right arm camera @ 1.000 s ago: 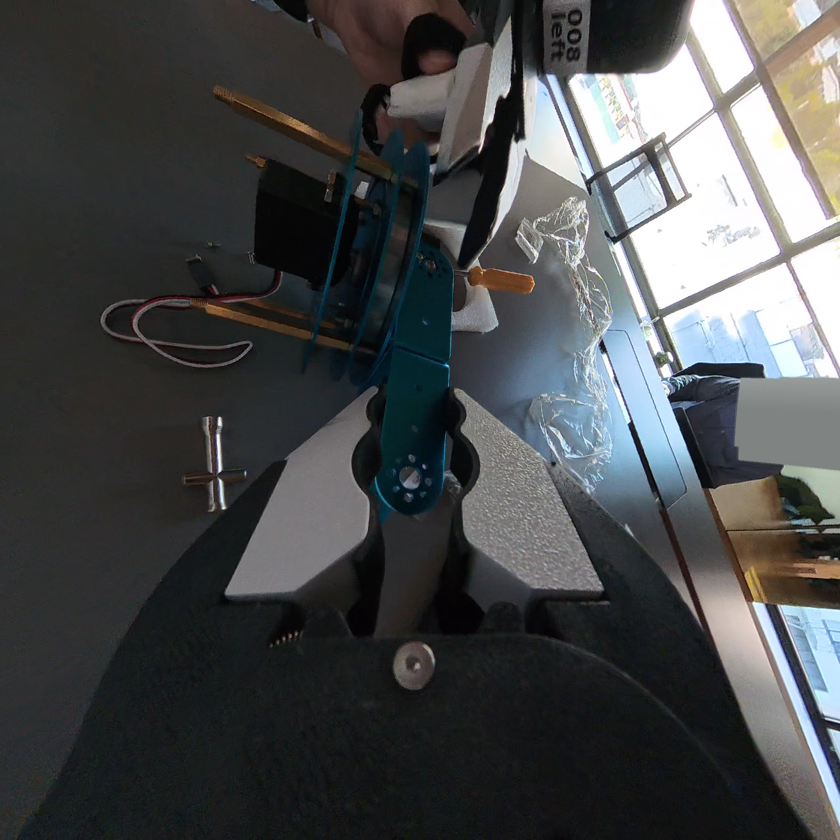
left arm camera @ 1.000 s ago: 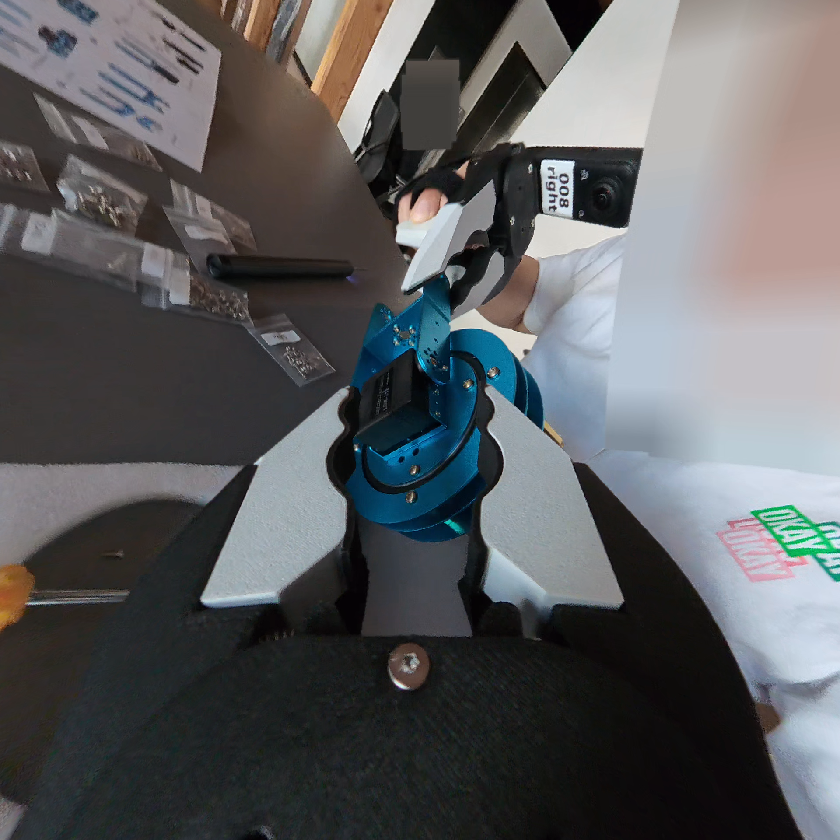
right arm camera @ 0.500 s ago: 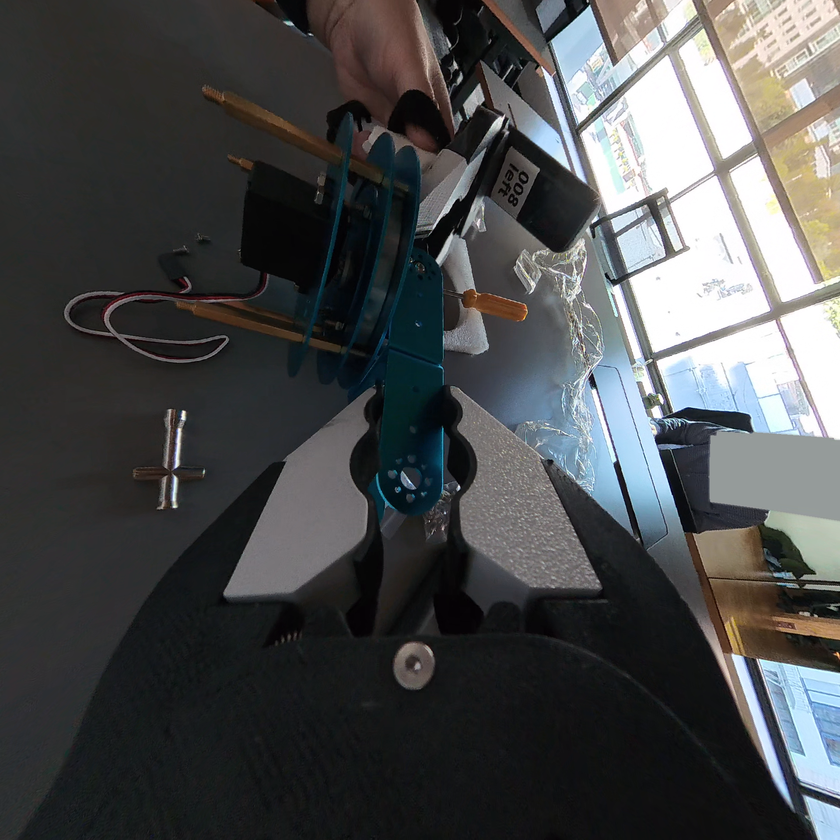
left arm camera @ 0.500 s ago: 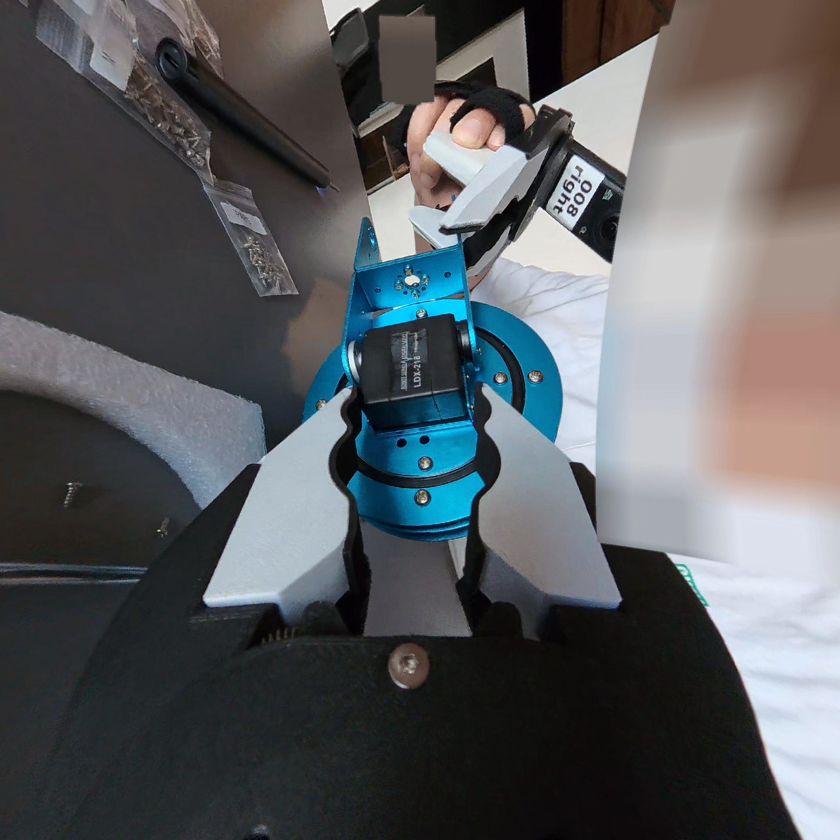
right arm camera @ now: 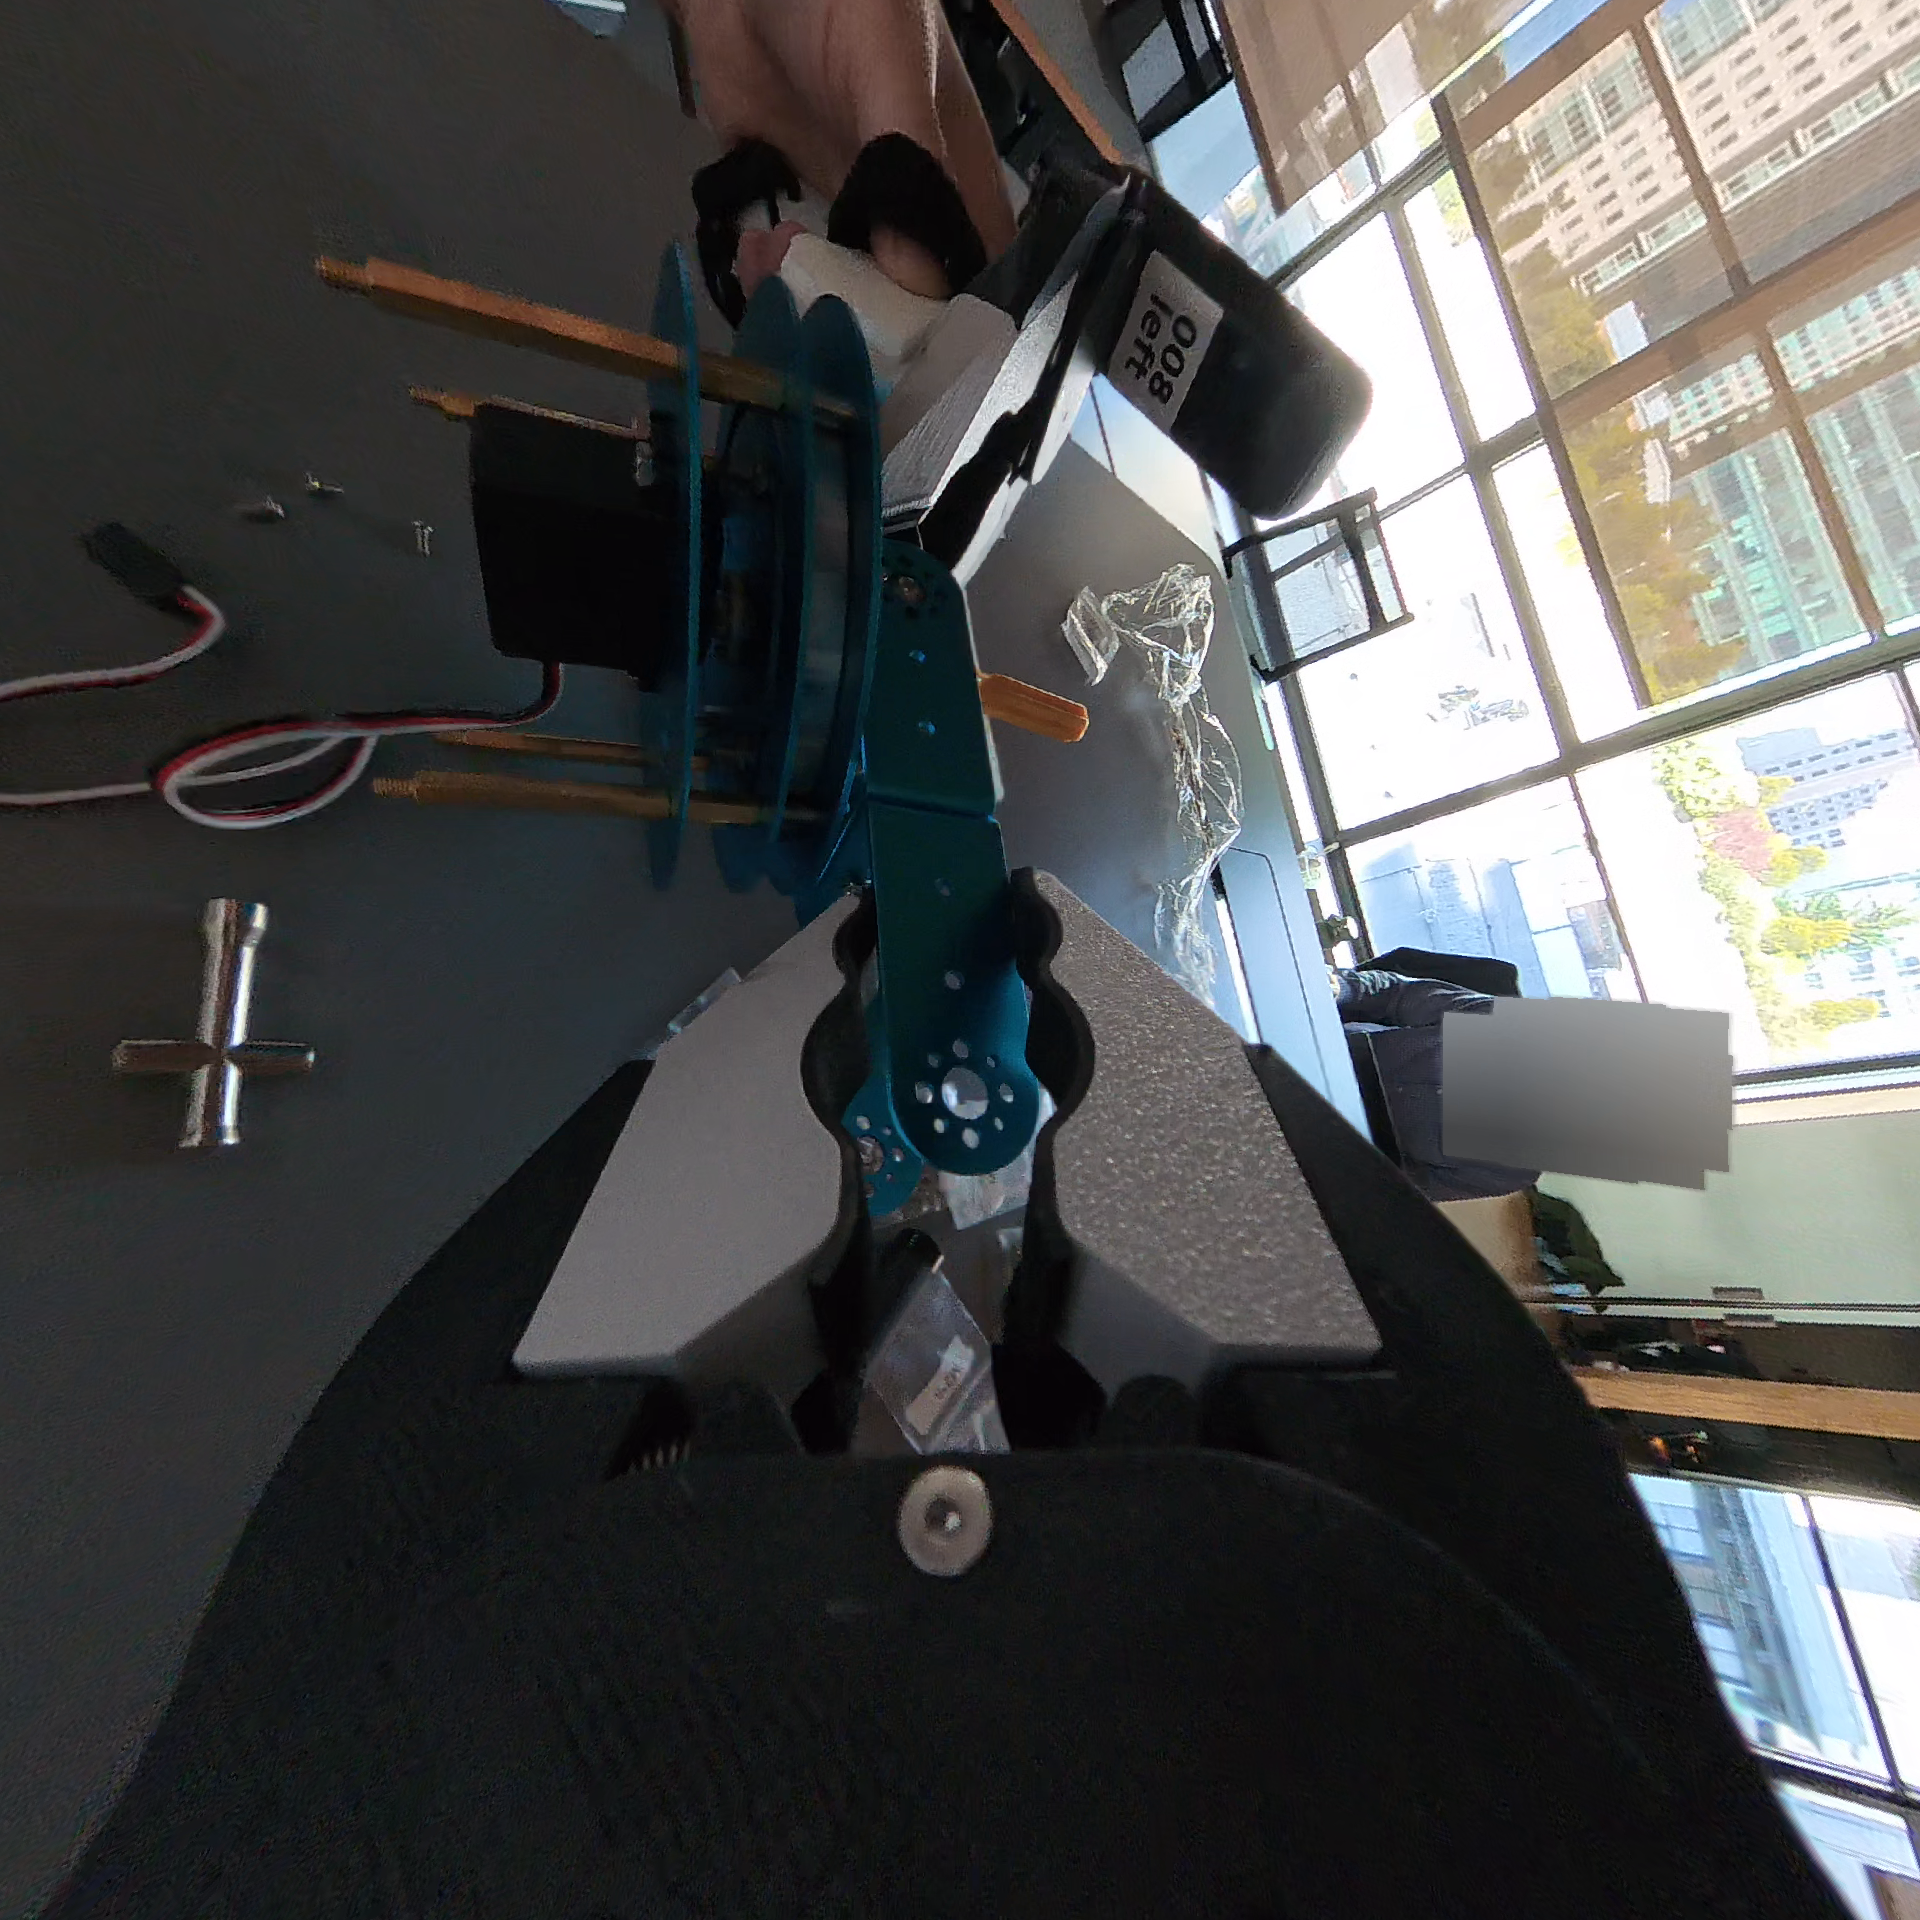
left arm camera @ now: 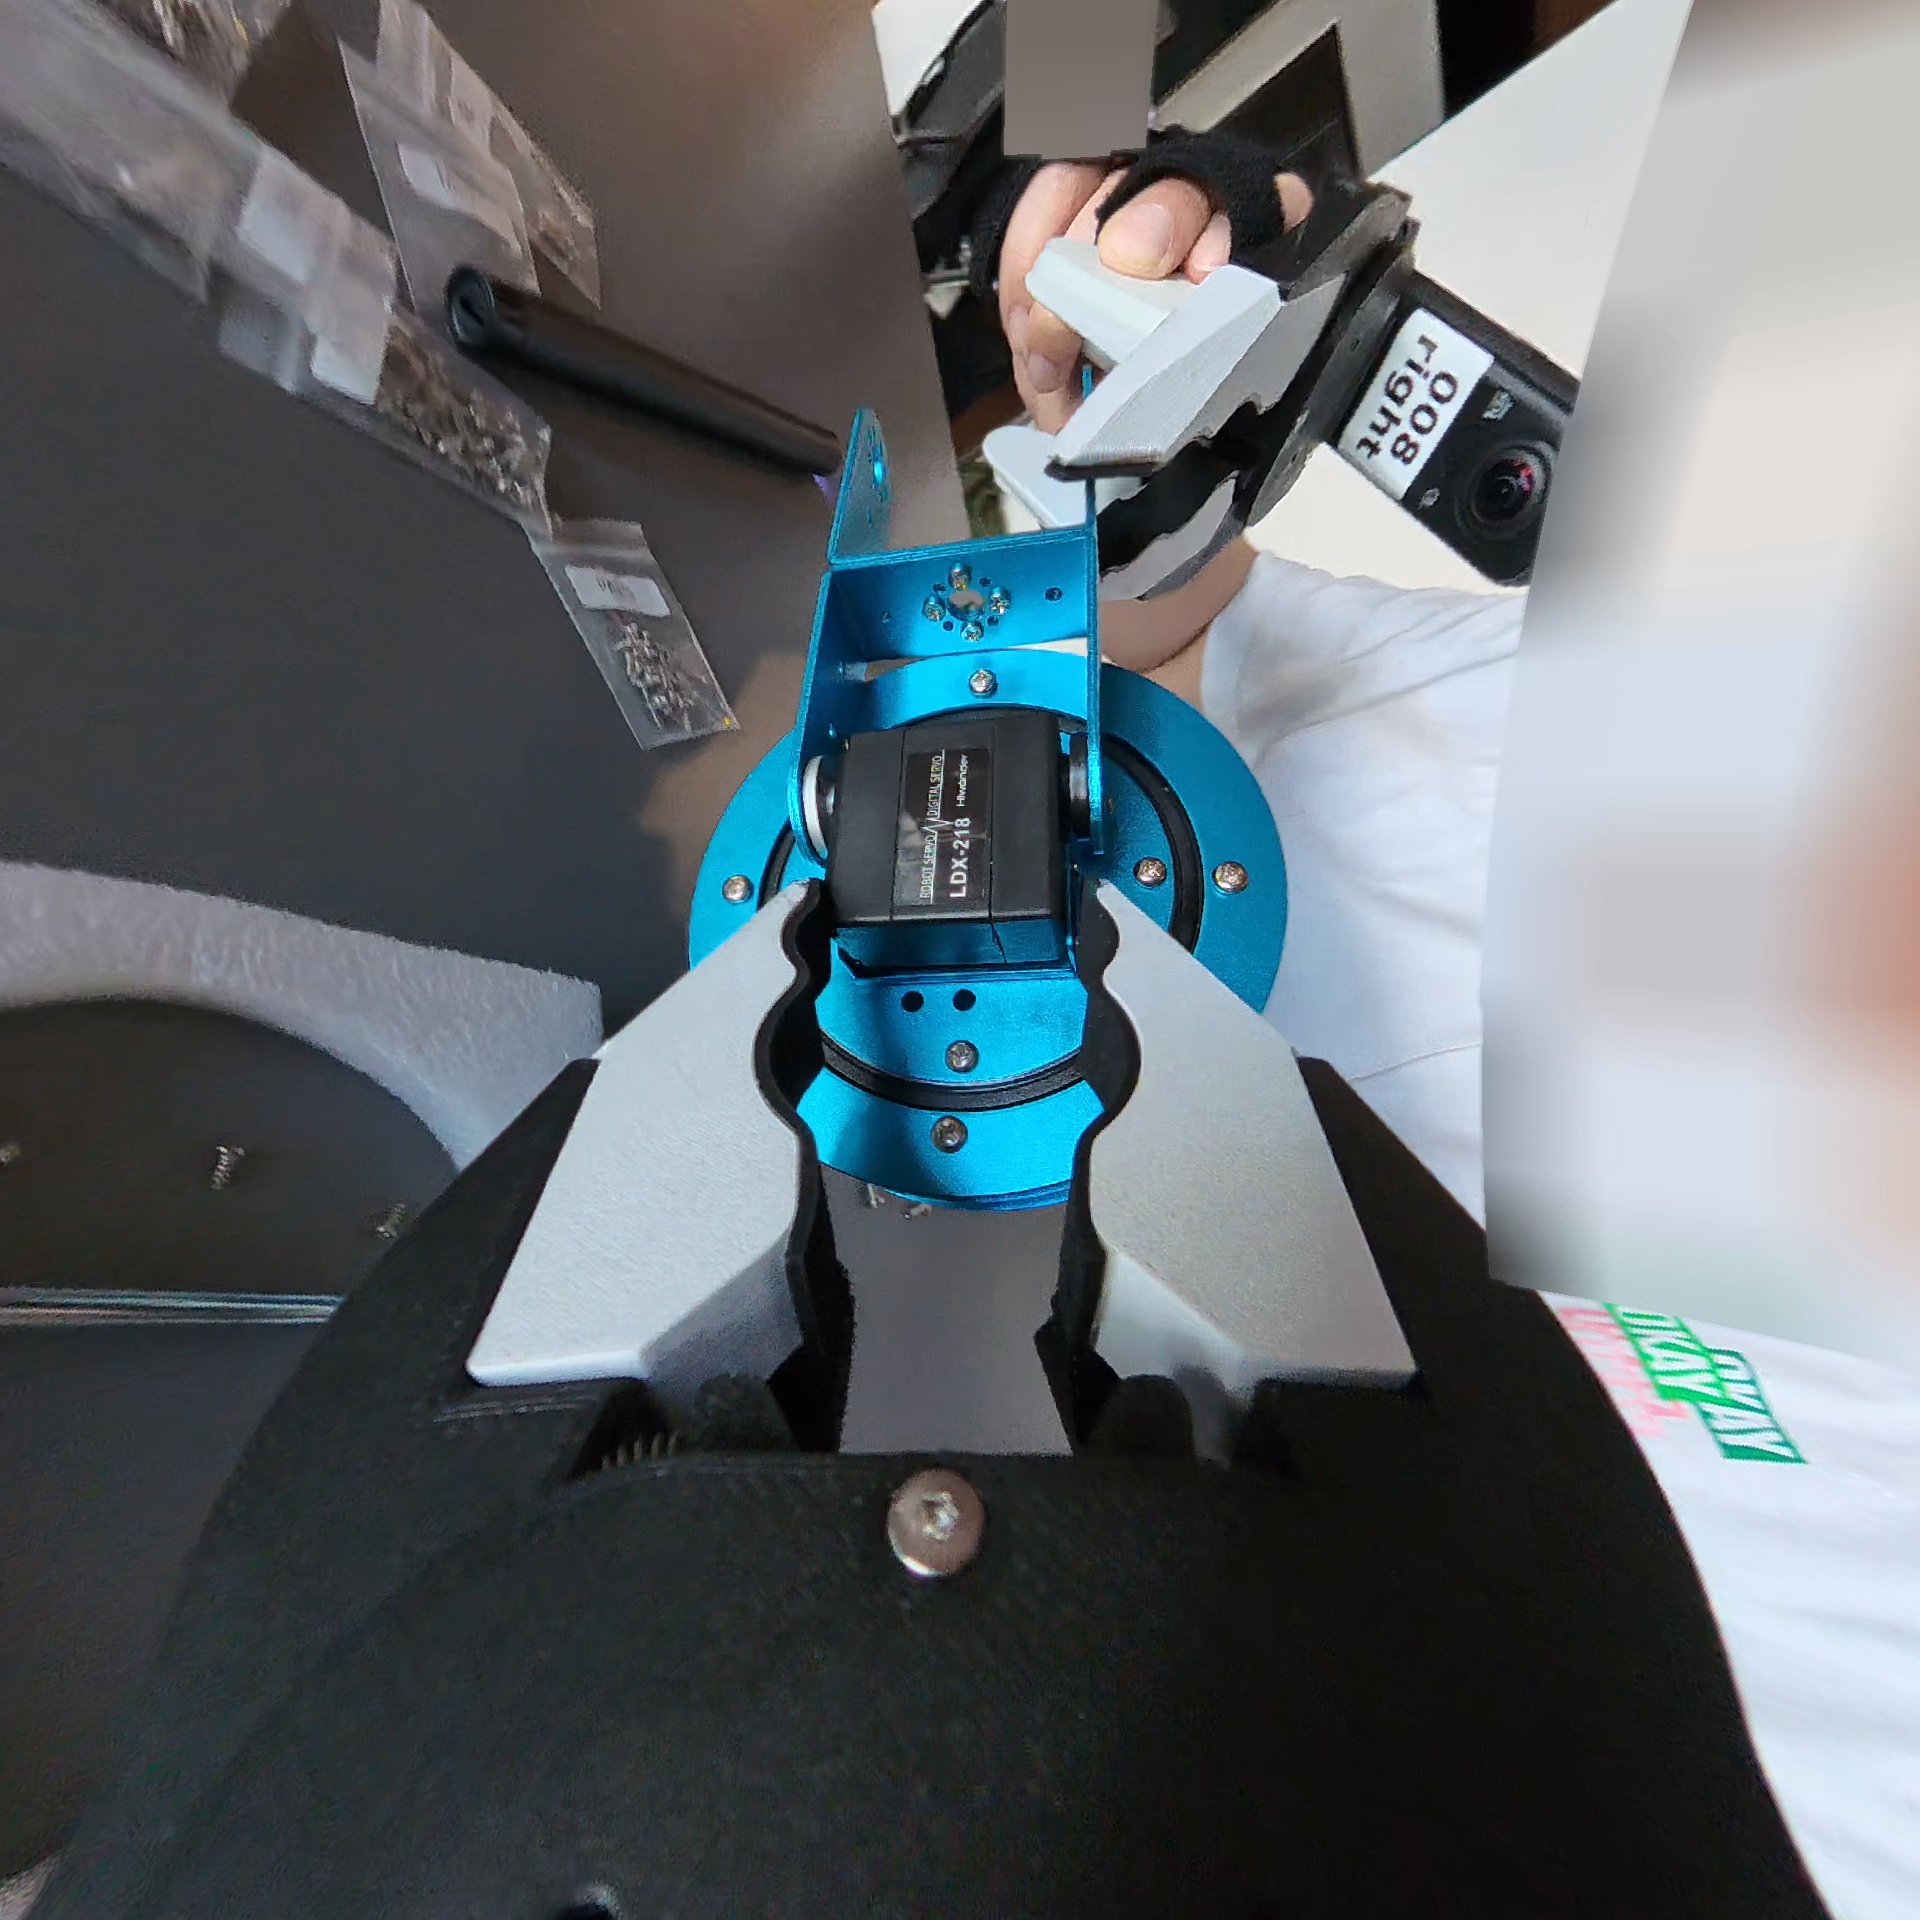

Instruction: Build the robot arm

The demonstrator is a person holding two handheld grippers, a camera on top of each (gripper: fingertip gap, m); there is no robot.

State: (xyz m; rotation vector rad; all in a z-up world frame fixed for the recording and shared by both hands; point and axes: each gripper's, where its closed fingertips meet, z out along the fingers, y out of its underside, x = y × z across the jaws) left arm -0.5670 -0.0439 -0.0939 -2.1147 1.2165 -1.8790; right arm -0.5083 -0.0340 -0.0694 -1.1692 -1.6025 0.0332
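Observation:
A blue metal servo assembly is held up between both grippers: round blue plates point(left arm camera: 1226, 935) on brass standoffs point(right arm camera: 540, 322), with a black servo point(left arm camera: 945, 831) on top. My left gripper point(left arm camera: 951, 899) is shut on the servo and its mount. A blue U-bracket point(left arm camera: 956, 603) pivots on that servo. My right gripper point(right arm camera: 940, 904) is shut on one arm of this bracket point(right arm camera: 935, 956). It also shows in the left wrist view point(left arm camera: 1132, 468), pinching that arm's tip. A second black servo point(right arm camera: 561, 551) hangs under the plates, trailing a red, white and black wire point(right arm camera: 260, 748).
On the dark table lie bags of screws point(left arm camera: 644, 644), a black rod-shaped tool point(left arm camera: 634, 384), white foam point(left arm camera: 312, 987), a metal cross wrench point(right arm camera: 218, 1023), loose screws point(right arm camera: 270, 504), an orange-handled screwdriver point(right arm camera: 1029, 707) and crumpled plastic wrap point(right arm camera: 1174, 665). A person's white shirt point(left arm camera: 1382, 790) is close behind. Tip to tip, the grippers are about 7 cm apart.
Both grippers have turned the assembly while keeping their hold. The U-bracket has swung from leaning over the servo to standing up behind it. The servo's face now points at the left camera.

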